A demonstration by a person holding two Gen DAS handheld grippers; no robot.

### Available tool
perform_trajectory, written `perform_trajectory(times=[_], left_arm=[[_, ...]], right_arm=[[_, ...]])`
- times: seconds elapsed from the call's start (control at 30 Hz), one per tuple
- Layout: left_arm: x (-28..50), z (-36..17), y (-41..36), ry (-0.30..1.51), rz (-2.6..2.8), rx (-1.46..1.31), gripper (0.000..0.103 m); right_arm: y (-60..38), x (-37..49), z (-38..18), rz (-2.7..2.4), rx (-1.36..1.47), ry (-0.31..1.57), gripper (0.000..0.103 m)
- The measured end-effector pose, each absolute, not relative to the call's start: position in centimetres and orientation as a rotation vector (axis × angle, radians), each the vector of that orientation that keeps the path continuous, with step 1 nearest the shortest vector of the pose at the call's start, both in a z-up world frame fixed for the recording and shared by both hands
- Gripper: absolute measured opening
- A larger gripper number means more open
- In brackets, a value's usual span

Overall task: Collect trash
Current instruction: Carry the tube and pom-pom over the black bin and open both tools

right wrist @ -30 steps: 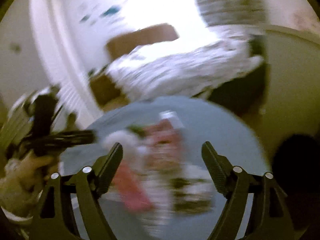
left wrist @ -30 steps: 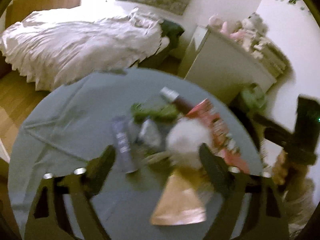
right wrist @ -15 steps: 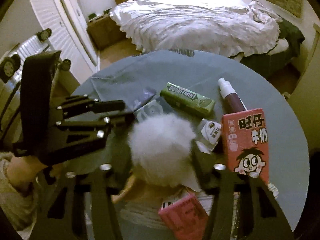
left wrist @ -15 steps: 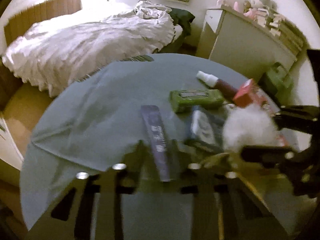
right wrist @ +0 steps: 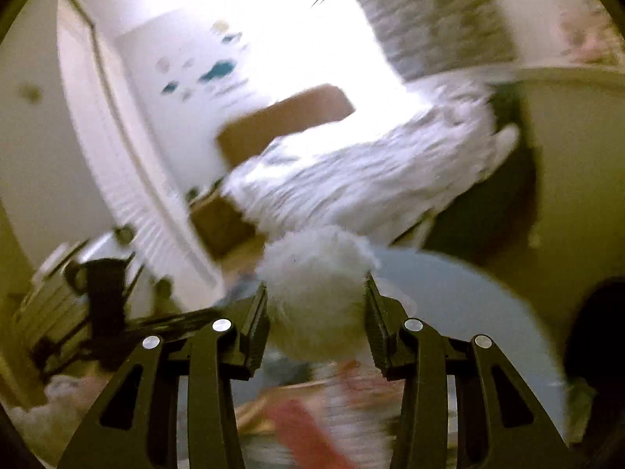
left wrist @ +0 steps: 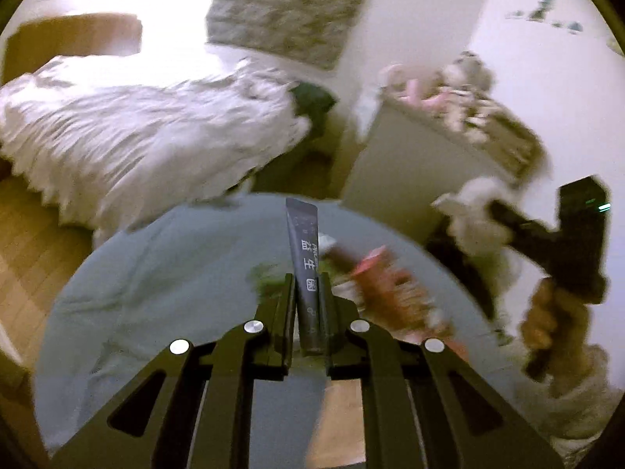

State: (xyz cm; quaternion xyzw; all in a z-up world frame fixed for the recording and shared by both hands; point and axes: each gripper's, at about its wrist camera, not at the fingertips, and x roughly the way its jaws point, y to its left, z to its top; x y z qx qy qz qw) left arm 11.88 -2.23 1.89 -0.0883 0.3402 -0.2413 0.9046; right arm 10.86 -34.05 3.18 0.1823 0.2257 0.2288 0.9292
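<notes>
My left gripper (left wrist: pixel 307 287) is shut on a dark flat wrapper (left wrist: pixel 304 262) with white print, held upright above the round grey table (left wrist: pixel 156 293). My right gripper (right wrist: pixel 315 301) is shut on a white fluffy ball (right wrist: pixel 312 293) and holds it off the table; it also shows in the left wrist view (left wrist: pixel 474 215), raised at the right. Blurred trash lies on the table below: a red carton (left wrist: pixel 375 269), a green pack (left wrist: pixel 265 277) and a tan paper (left wrist: pixel 340 410).
A bed with white bedding (left wrist: pixel 136 136) stands behind the table. A white cabinet (left wrist: pixel 410 179) topped with soft toys is at the back right. Red and white wrappers (right wrist: pixel 332 410) lie blurred under my right gripper. A white door (right wrist: pixel 117 156) is at the left.
Both grippers closed on their items and lifted: the left took the dark wrapper off the table, the right raised the white fluffy ball. Both views tilted up toward the room.
</notes>
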Motion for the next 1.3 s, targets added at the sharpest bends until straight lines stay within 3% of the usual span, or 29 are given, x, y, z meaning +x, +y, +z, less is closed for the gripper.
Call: perform_trajectory(times=[0.33, 0.63, 1.3], left_arm=[[13.7, 4.9, -18.0, 0.673, -0.803, -0.146, 0.012], [16.2, 2.5, -30.7, 0.759, -0.964, -0.116, 0.012], [19.5, -3.9, -40.2, 0.938, -0.970, -0.028, 0.013]], right_arm=[[-49.0, 8.1, -1.1, 0.068, 0.458, 0.443, 0.043], [-56.8, 7.0, -6.6, -0.128, 0.541, 0.477, 0.043], [-62.4, 5.8, -11.2, -0.255, 0.641, 0.535, 0.043]])
